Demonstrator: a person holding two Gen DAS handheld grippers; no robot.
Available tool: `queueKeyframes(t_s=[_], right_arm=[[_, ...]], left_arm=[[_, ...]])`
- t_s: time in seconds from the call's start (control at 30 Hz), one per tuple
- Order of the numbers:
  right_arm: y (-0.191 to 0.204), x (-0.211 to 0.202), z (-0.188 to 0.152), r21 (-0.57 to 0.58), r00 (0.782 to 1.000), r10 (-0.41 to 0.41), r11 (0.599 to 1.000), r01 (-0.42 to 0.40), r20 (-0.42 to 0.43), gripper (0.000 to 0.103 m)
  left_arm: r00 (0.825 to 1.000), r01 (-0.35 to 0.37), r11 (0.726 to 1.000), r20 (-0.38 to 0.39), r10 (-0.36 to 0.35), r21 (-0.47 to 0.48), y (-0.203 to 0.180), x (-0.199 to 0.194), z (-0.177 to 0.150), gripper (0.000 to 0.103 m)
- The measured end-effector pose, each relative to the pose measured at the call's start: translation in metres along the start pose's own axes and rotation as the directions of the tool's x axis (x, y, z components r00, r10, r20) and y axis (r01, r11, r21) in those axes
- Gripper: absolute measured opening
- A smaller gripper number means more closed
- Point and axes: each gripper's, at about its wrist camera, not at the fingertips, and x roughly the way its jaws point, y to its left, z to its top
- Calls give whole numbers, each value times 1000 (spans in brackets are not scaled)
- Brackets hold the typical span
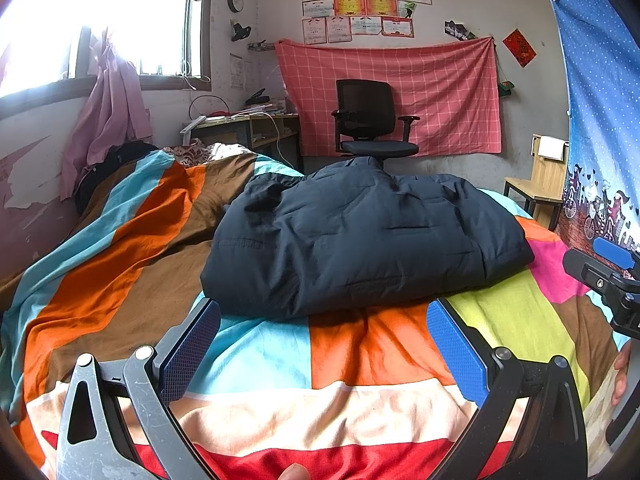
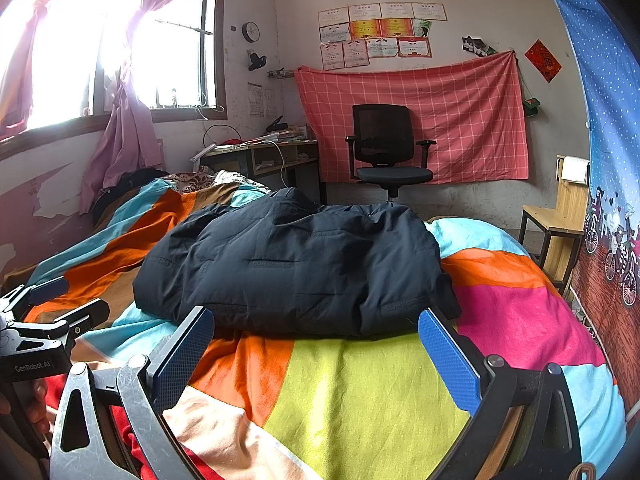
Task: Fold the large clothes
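A dark navy padded jacket (image 1: 360, 236) lies folded into a thick bundle on the bed's multicoloured striped cover (image 1: 340, 352). My left gripper (image 1: 324, 344) stands open just short of the bundle's near edge, nothing between its blue pads (image 1: 188, 352). In the right wrist view the same jacket (image 2: 296, 268) fills the middle, and my right gripper (image 2: 316, 352) is open in front of it, above the yellow-green patch. The right gripper (image 1: 604, 276) shows at the right edge of the left view; the left gripper (image 2: 48, 320) shows at the left edge of the right view.
A black office chair (image 2: 388, 152) stands beyond the bed before a red checked cloth (image 2: 420, 120). A cluttered desk (image 2: 260, 156) sits under the window, a wooden chair (image 2: 560, 216) at right by a blue printed curtain (image 2: 608, 160). A person's fingers (image 1: 620, 376) hold the right gripper's handle.
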Motion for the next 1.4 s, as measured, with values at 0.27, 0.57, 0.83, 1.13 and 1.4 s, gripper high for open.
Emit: queueKeyframes(t_s=[0.27,0.57,0.83,1.13,1.4], right_arm=[[0,0,0,0,1000,0,1000,0,0,103],[0,0,-1,0,1000,0,1000,0,0,103],[1,0,0,0,1000,0,1000,0,0,103],[0,0,-1,-2,1000,0,1000,0,-1,103],[1,0,-1,0,1000,-1,1000,1,-1,103]], left_arm=[[1000,0,1000,1,0,-1,0,-1,0,101],[1000,0,1000,1,0,-1,-1,-1,0,101],[1000,-1,1000,1,1,-2,-1,-1,-1,101],[1000,0,1000,-1,0,-1,-4,0,0,101],[1000,4,1000,-2,-4,-11,-8,0,1,101]])
